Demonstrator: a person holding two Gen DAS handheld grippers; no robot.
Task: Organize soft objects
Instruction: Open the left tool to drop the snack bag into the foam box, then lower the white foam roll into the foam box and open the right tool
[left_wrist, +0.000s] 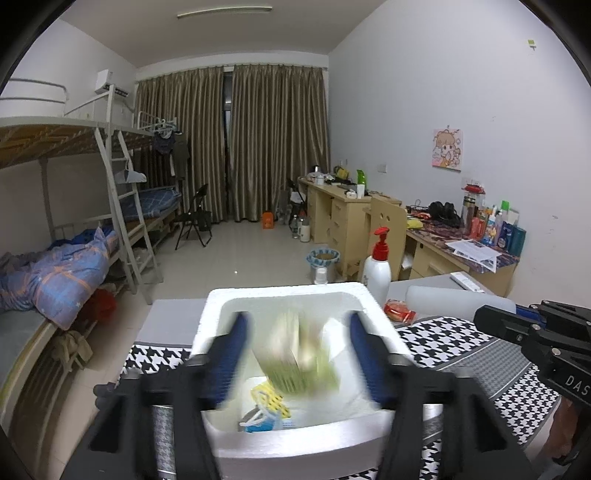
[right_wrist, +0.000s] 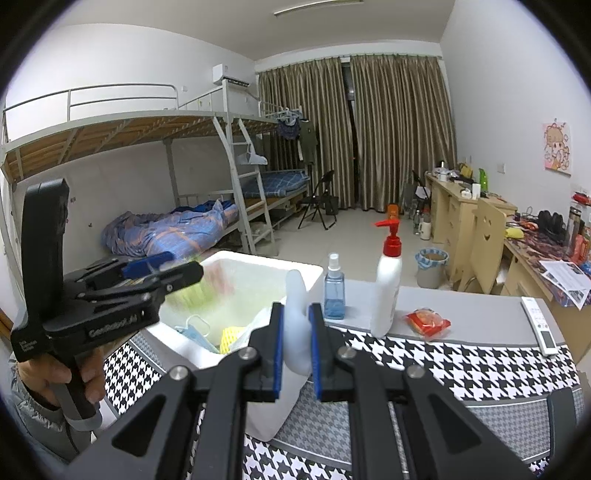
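Note:
A white foam box stands on the houndstooth cloth. My left gripper is open above the box, and a blurred green packet is between its fingers, in the box's mouth. A yellow mesh piece and a blue face mask lie inside. In the right wrist view my right gripper is shut on a soft translucent white object beside the box. The left gripper shows there over the box.
On the grey table stand a white pump bottle and a blue spray bottle. A red packet and a white remote lie there too. Bunk beds are at the left, desks at the right.

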